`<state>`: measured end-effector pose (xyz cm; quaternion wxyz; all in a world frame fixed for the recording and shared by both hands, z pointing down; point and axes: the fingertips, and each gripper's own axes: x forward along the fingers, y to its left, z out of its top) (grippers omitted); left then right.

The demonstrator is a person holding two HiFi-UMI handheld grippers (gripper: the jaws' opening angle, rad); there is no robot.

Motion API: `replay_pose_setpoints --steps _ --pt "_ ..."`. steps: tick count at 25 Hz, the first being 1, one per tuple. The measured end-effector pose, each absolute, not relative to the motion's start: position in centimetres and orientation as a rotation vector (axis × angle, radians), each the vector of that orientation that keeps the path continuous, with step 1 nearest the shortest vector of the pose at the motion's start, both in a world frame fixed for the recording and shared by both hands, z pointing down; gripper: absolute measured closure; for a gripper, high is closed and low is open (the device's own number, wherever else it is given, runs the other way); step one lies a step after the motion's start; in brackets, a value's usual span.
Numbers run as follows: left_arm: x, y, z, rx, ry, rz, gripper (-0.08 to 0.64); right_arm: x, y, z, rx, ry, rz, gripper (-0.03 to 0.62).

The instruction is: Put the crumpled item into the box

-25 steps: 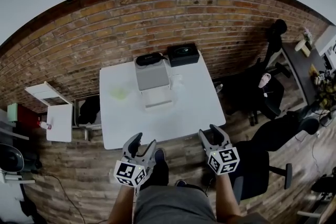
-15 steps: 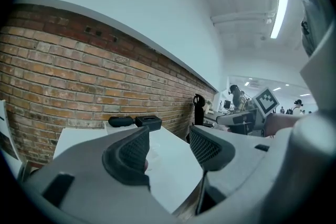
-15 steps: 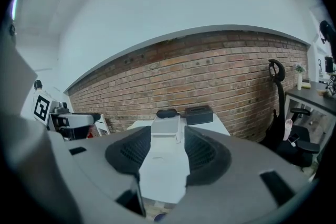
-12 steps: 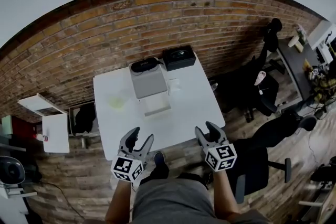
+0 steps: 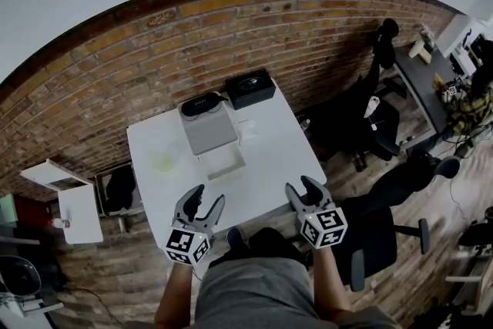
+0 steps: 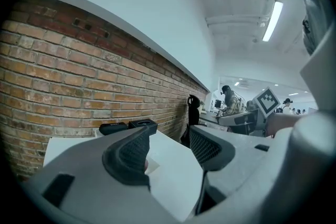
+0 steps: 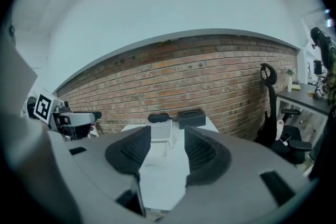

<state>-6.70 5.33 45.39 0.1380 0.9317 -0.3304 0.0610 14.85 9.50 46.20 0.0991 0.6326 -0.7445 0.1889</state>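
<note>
Spotted item (image 5: 164, 162), pale green, probably the crumpled one, toward table's (image 5: 269, 166) left edge, beside box (image 5: 209, 136). Judged it light, soft, springy; best pinched across its bulk. Held left gripper (image 5: 206, 198) and right gripper (image 5: 302, 187) by near edge, jaws apart, empty.

No words, brands or numbers are legible anywhere right now. All that shows is black-and-white square markers, on the cubes of the left gripper (image 5: 208, 196) and right gripper (image 5: 301, 185)

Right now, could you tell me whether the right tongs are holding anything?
No, the right tongs are open and empty; only the table shows between them.
</note>
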Motion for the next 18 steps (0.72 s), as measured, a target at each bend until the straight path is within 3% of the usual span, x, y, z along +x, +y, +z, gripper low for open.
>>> replay_pose_setpoints --steps 18 --pt "-4.0 -0.2 46.8 2.656 -0.985 0.212 0.334 16.0 3.0 48.9 1.745 -2.226 0.625 0.388"
